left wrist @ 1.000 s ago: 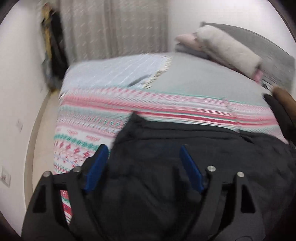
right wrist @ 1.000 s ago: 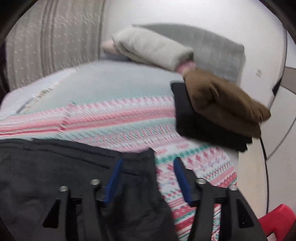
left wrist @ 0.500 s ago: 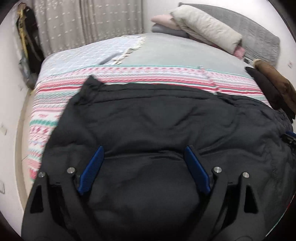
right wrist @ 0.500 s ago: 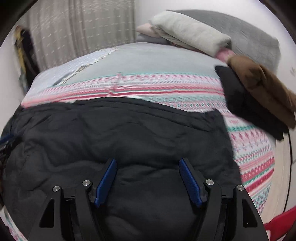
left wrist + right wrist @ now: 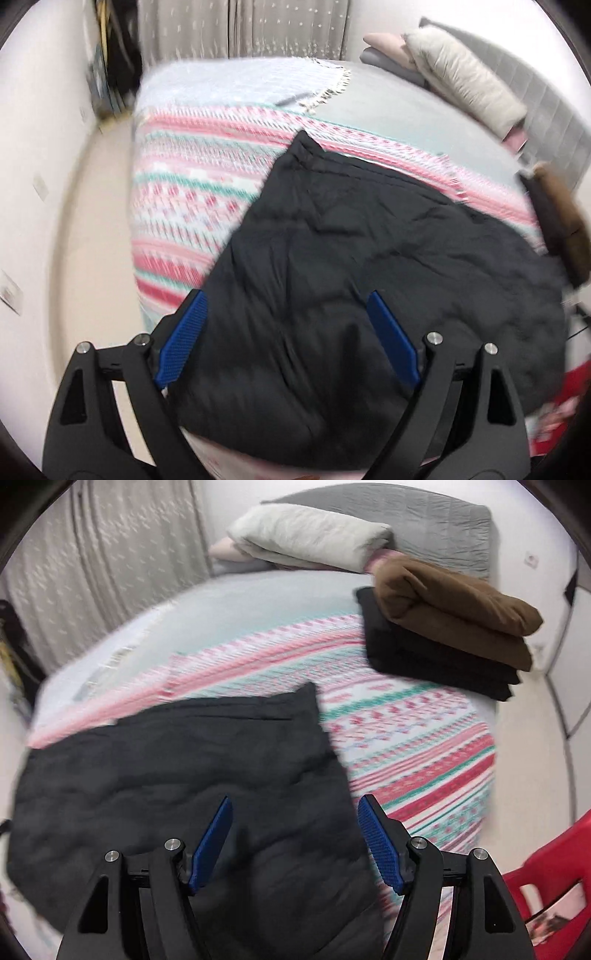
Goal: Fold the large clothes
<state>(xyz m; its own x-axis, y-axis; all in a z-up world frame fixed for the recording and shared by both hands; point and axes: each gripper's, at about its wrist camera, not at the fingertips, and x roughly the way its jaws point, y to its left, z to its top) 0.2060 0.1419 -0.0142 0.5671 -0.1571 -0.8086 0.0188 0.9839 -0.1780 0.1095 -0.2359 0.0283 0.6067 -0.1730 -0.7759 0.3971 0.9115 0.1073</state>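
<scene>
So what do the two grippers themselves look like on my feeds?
Both match. The left gripper and right gripper each have matte black angular frames with triangular cut-outs and silver bolt heads at the joints. The fingers carry flat blue pads with a fine dotted texture. No cables, labels or sleeves show.
</scene>
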